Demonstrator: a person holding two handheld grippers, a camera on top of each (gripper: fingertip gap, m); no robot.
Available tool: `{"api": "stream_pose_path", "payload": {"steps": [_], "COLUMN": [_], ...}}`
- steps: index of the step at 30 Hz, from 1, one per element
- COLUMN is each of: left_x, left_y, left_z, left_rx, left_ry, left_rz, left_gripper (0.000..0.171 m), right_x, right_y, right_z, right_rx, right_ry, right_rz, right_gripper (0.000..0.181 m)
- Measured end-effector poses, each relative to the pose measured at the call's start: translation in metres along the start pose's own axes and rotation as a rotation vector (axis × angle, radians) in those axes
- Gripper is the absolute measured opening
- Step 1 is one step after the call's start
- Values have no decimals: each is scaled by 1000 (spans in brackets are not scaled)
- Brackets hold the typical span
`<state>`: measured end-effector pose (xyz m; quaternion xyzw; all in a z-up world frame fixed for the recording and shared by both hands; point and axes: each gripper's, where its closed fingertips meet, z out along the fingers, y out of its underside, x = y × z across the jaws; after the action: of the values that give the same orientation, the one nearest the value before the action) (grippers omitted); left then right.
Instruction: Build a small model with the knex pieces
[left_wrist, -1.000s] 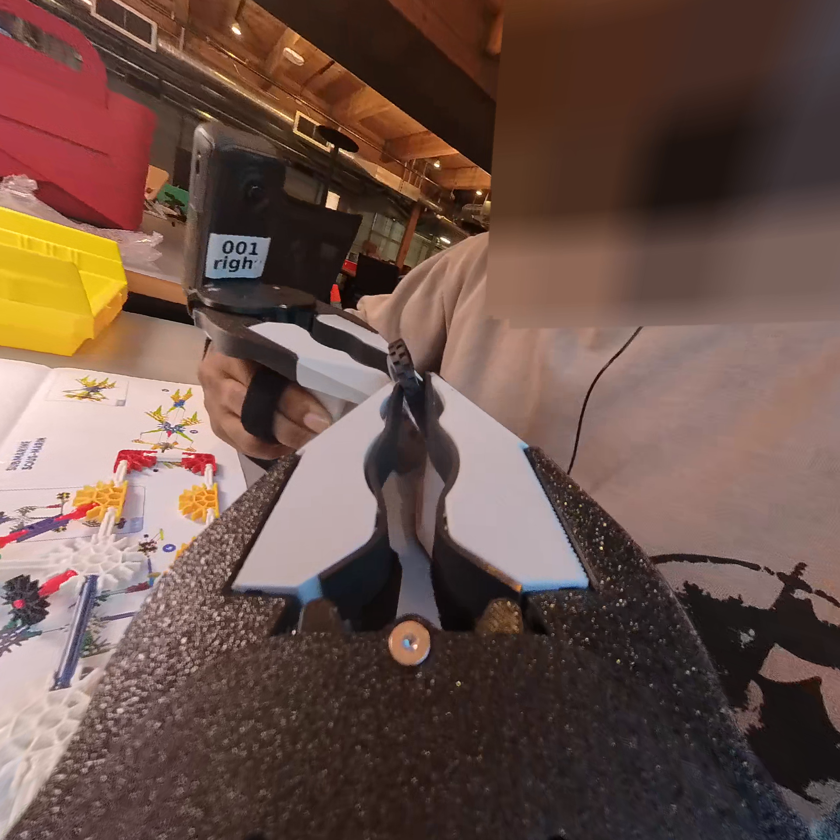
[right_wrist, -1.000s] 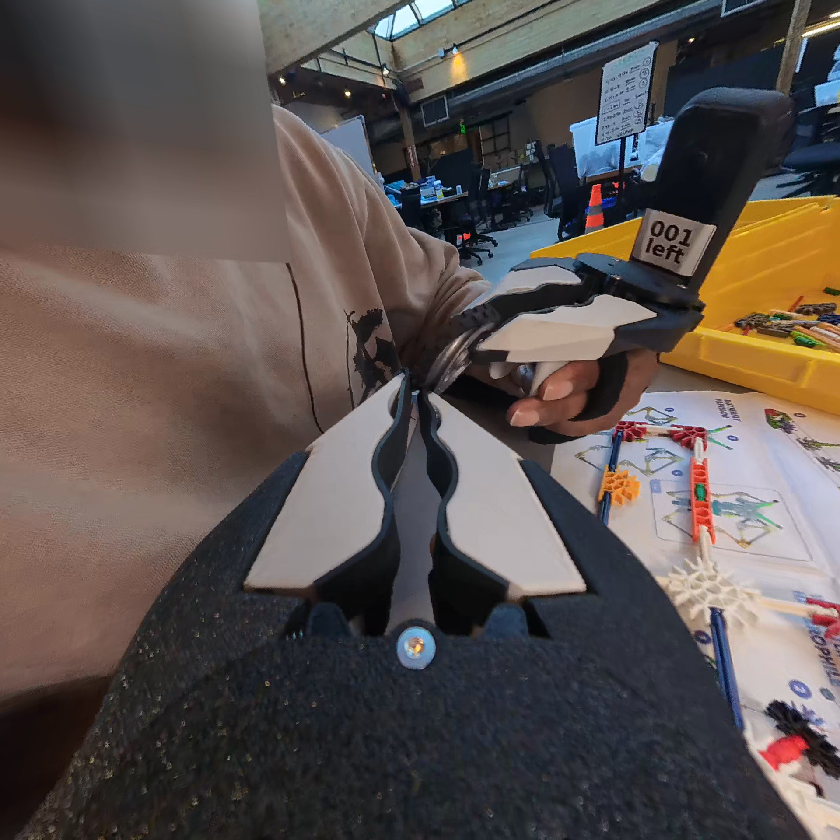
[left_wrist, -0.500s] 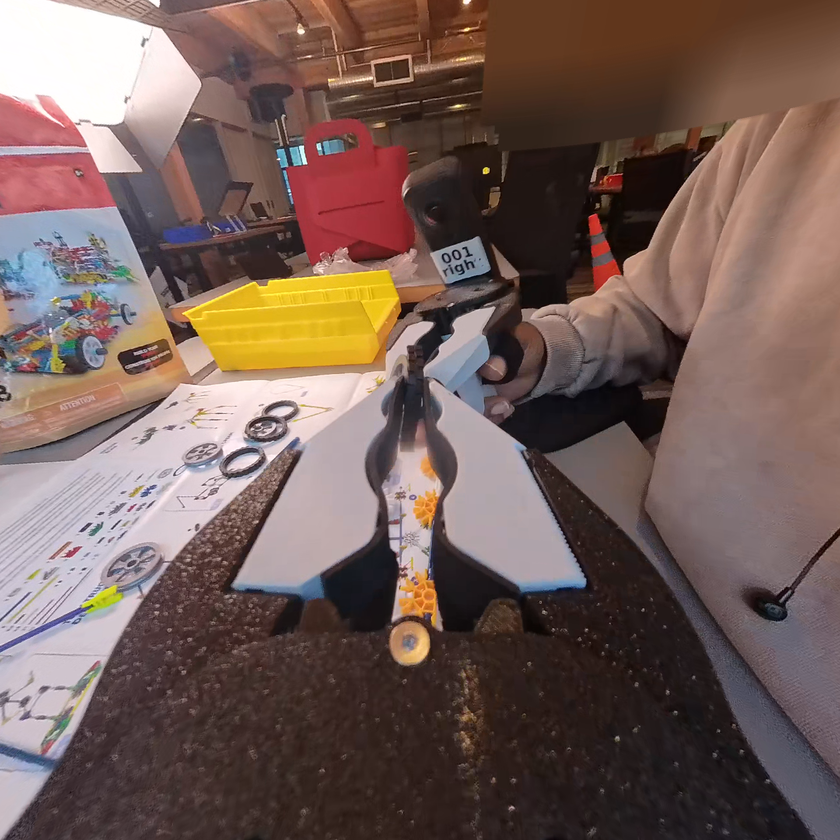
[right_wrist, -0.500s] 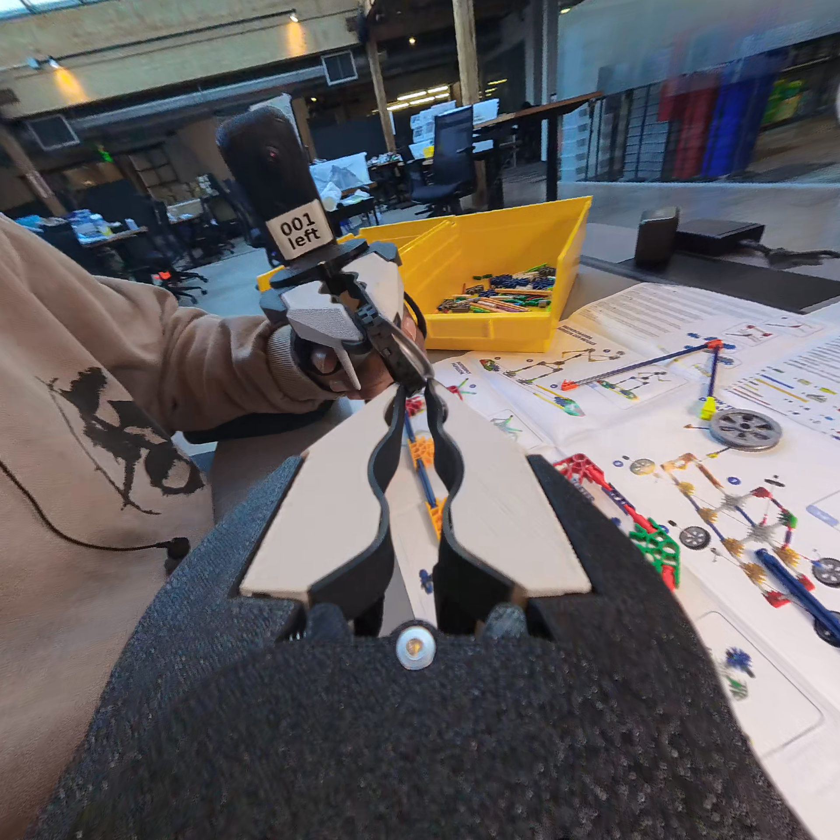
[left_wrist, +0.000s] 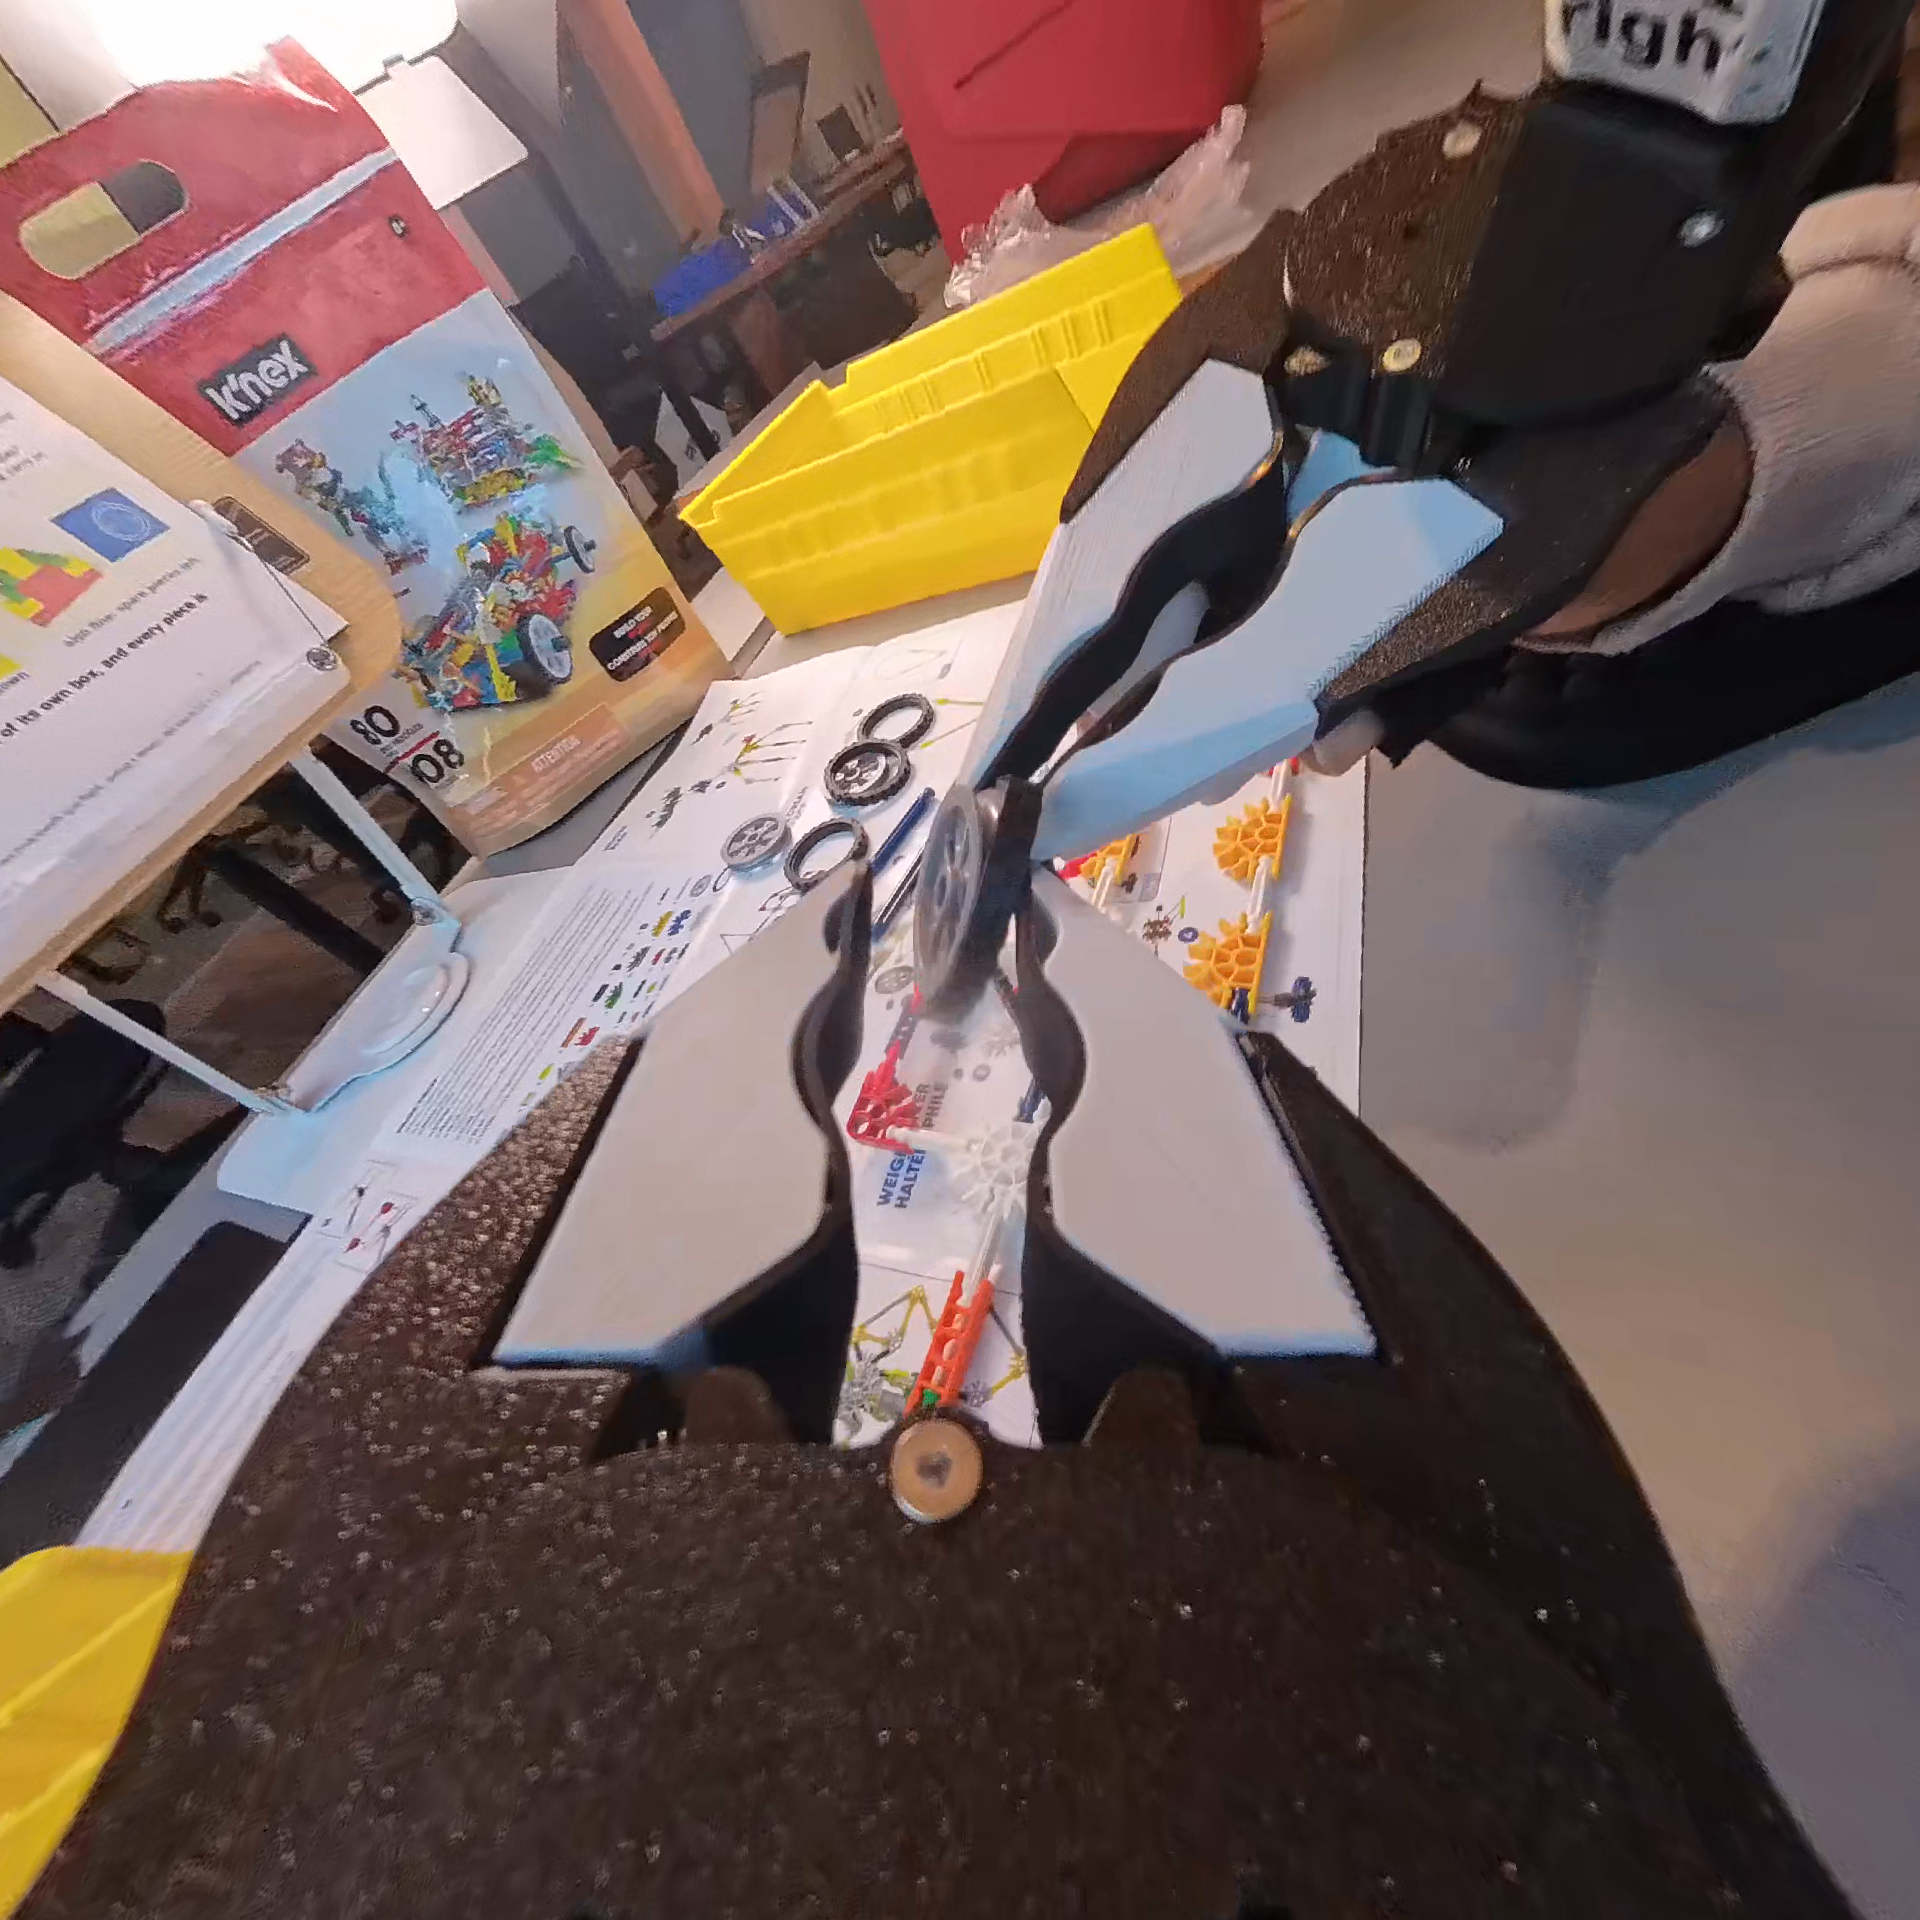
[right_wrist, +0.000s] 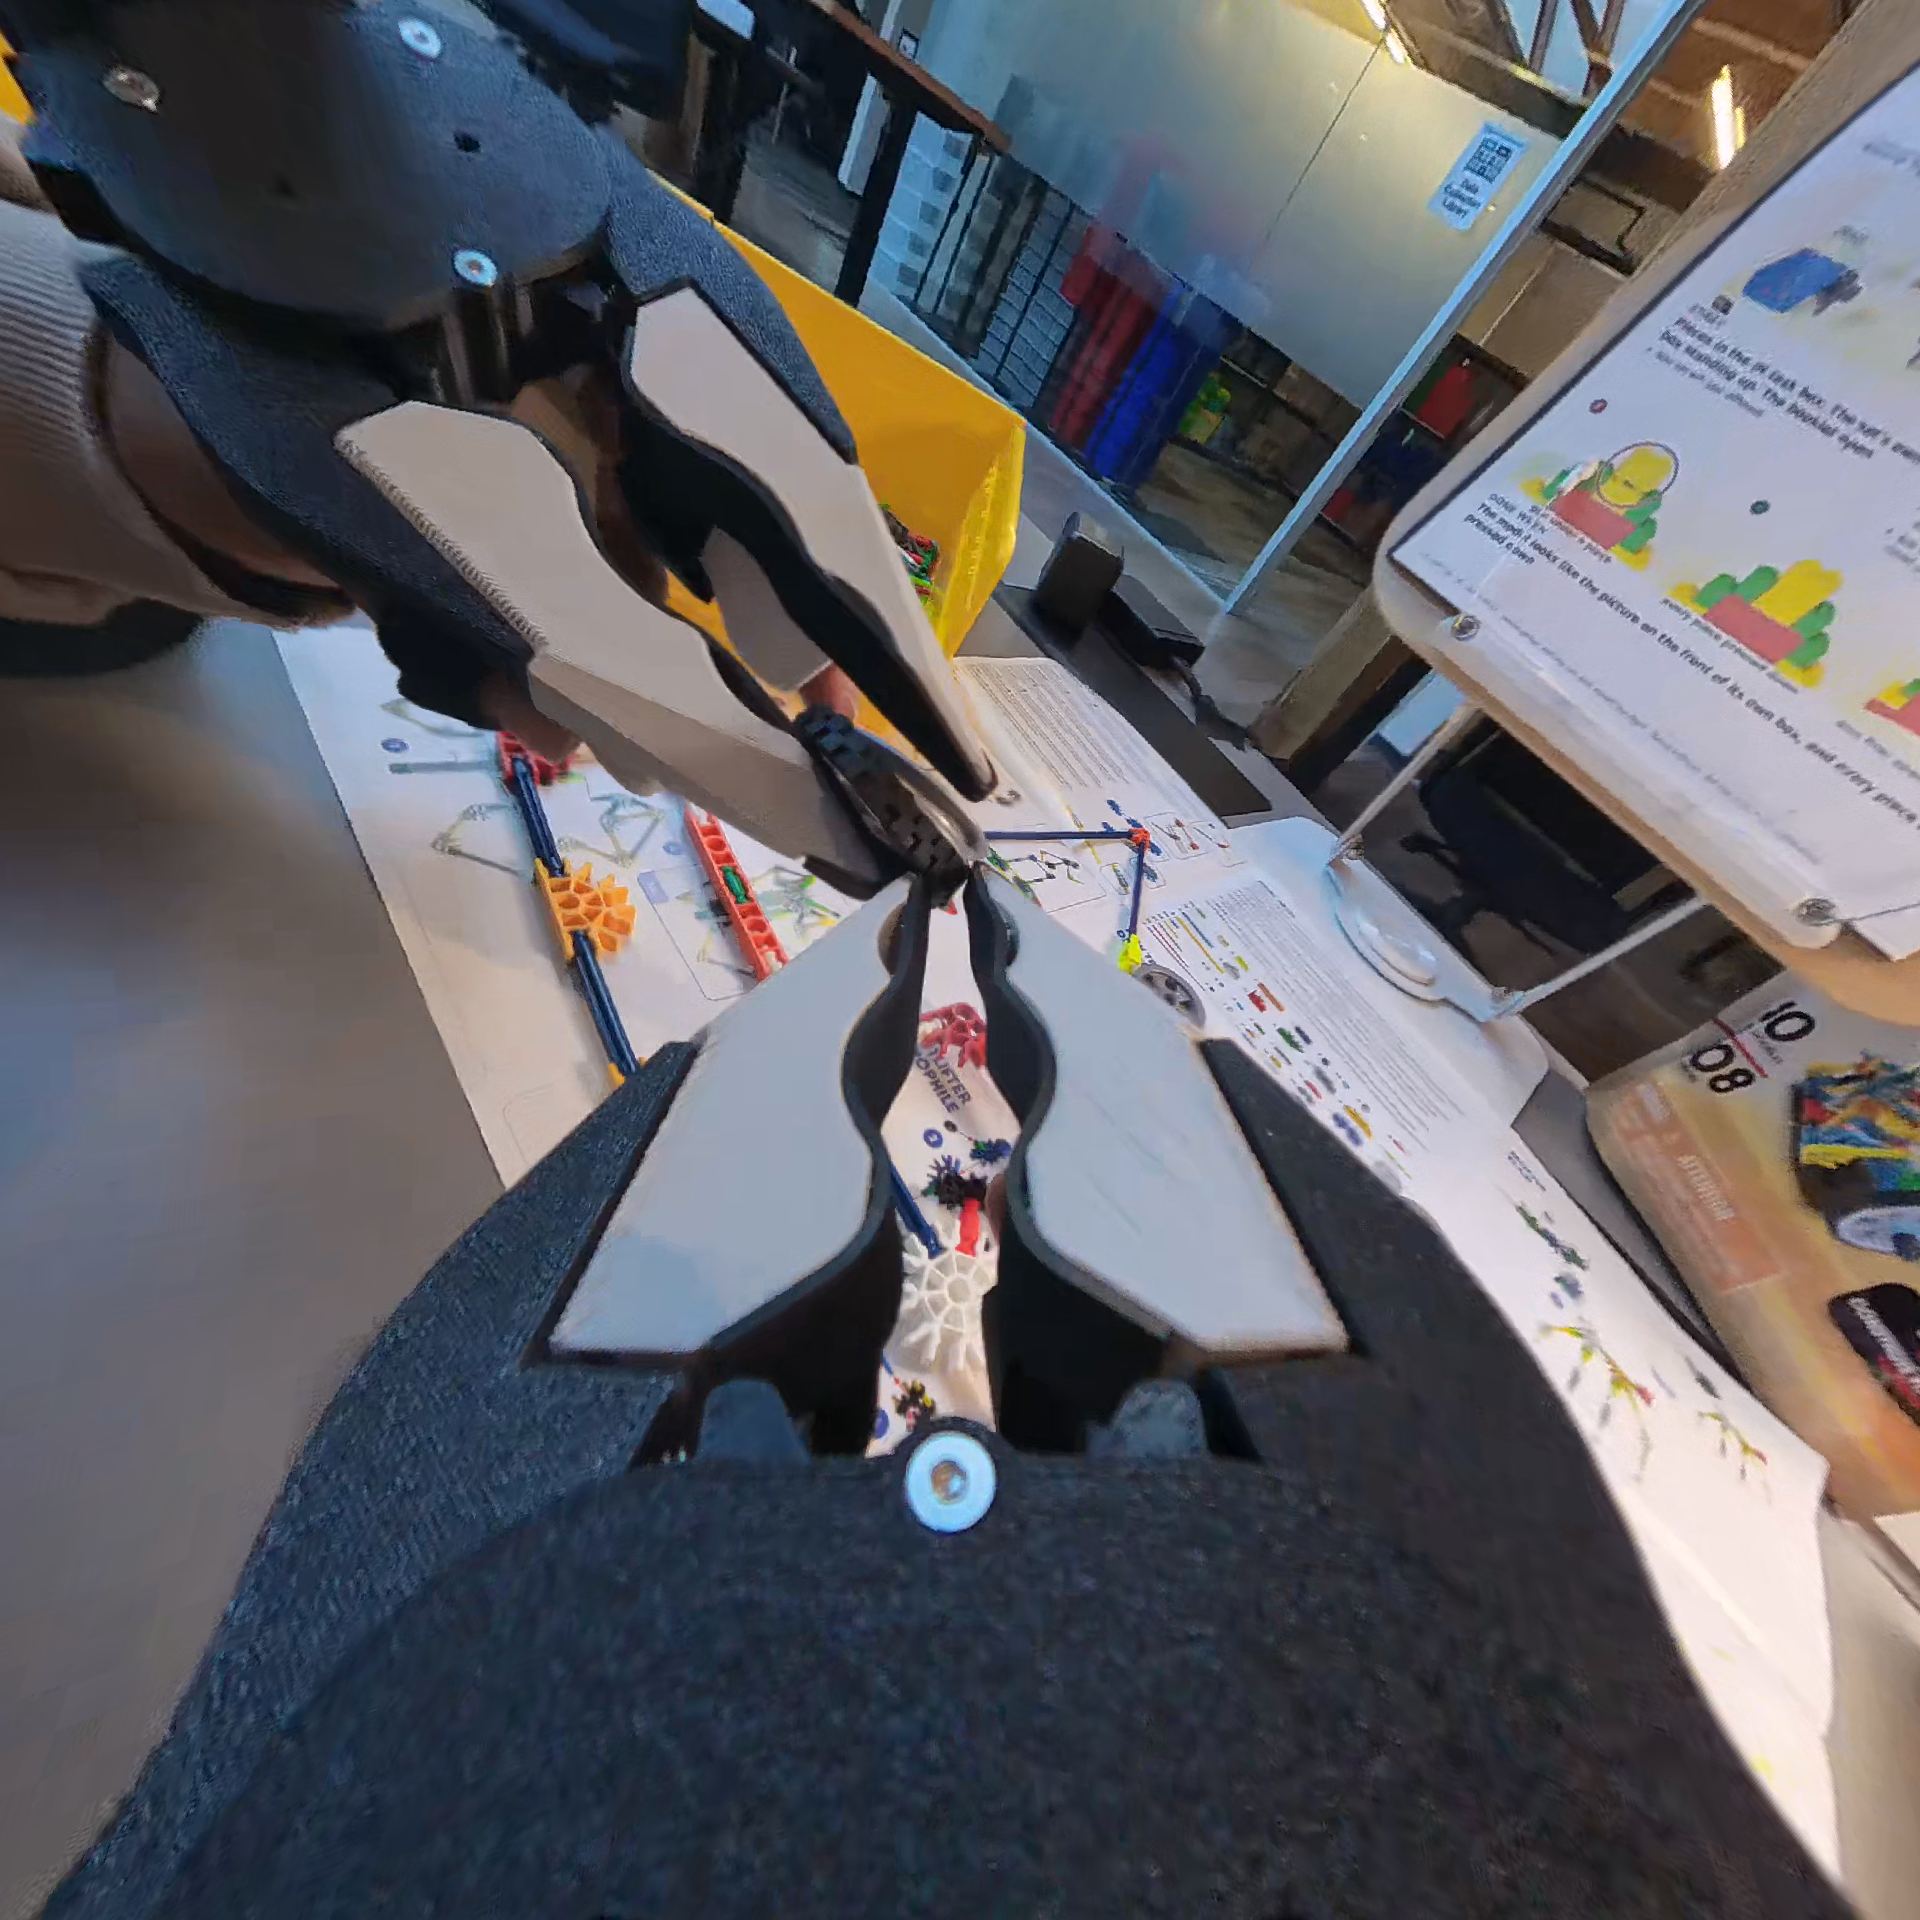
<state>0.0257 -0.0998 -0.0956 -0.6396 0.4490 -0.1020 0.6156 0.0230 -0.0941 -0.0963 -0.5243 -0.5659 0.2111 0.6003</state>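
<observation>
A small wheel (left_wrist: 948, 894) with a grey hub and black tyre hangs above the instruction sheet (left_wrist: 644, 935), between both grippers. My left gripper (left_wrist: 943, 899) has its jaws parted around the wheel; its left fingertip (left_wrist: 857, 894) stands clear of the hub. My right gripper (left_wrist: 1013, 805) comes in from the upper right and is shut on the wheel's tyre. In the right wrist view my right gripper (right_wrist: 943, 888) pinches the wheel (right_wrist: 883, 800), which sits between the spread fingers of the left gripper (right_wrist: 920, 821).
Loose tyres and hubs (left_wrist: 862, 769) and orange connectors on rods (left_wrist: 1247, 831) lie on the sheet. A yellow bin (left_wrist: 935, 468), a toy box (left_wrist: 416, 468) and a board on a stand (right_wrist: 1662, 520) ring the work area. Grey table (left_wrist: 1610, 1039) lies to the right. My two grippers' fingertips are within a few centimetres of each other.
Both grippers swung from facing the person down over the sheet. The left gripper's jaws, shut on the wheel before, have parted; the right gripper now grips the wheel.
</observation>
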Motion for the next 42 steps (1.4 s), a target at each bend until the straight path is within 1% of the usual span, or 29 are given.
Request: {"api": "stream_pose_path", "payload": {"steps": [2, 3, 7, 10, 12, 15, 18, 21, 23, 25, 27, 29, 32, 37, 42], "left_x": [3, 6, 8, 7, 5, 0, -4, -6, -7, -8, -9, -9, -9, -9, -8], "left_y": [0, 1, 0, -5, -8, -15, -22, -29, -33, -36, -41, -51, -63, -73, -77], "left_z": [0, 0, 0, -2, -1, 0, 0, -1, -4, -7, -10, -15, -21, -24, -22], "left_rx": [-5, -14, -58, -51, -47, -26, -8, 21, 29, 26, 23, 48, 54, 97, 93], "left_ry": [-3, 5, -12, -29, -66, -117, -145, -118, -96, -66, -47, -19, -2, 26, 2], "left_rz": [58, 79, 187, 194, 209, 183, 143, 74, 73, 76, 96, 86, 124, 92, 130], "left_gripper": [19, 11, 8, 8, 7, 7, 6, 5, 5, 4, 4, 3, 4, 4, 4], "right_x": [-1, -1, -3, -2, 1, 9, 13, 16, 17, 18, 18, 19, 19, 24, 28], "right_y": [0, 0, -2, -7, -9, -15, -22, -30, -36, -40, -48, -59, -71, -81, -83], "right_z": [0, -1, -3, -5, -6, -8, -10, -12, -14, -16, -18, -24, -31, -40, -44], "right_rx": [-4, -7, 5, 32, 43, 66, 87, 124, 156, 176, 201, 226, 241, 310, 414], "right_ry": [17, 14, 1, 7, 27, 83, 155, 221, 237, 215, 148, 75, 8, -17, -81], "right_rz": [-57, -60, -48, 4, 60, 154, 192, 169, 168, 190, 233, 272, 321, 457, 711], "right_gripper": [5, 5, 5, 5, 4, 5, 3, 2, 2, 1, 0, 0, 0, 0, 0]}}
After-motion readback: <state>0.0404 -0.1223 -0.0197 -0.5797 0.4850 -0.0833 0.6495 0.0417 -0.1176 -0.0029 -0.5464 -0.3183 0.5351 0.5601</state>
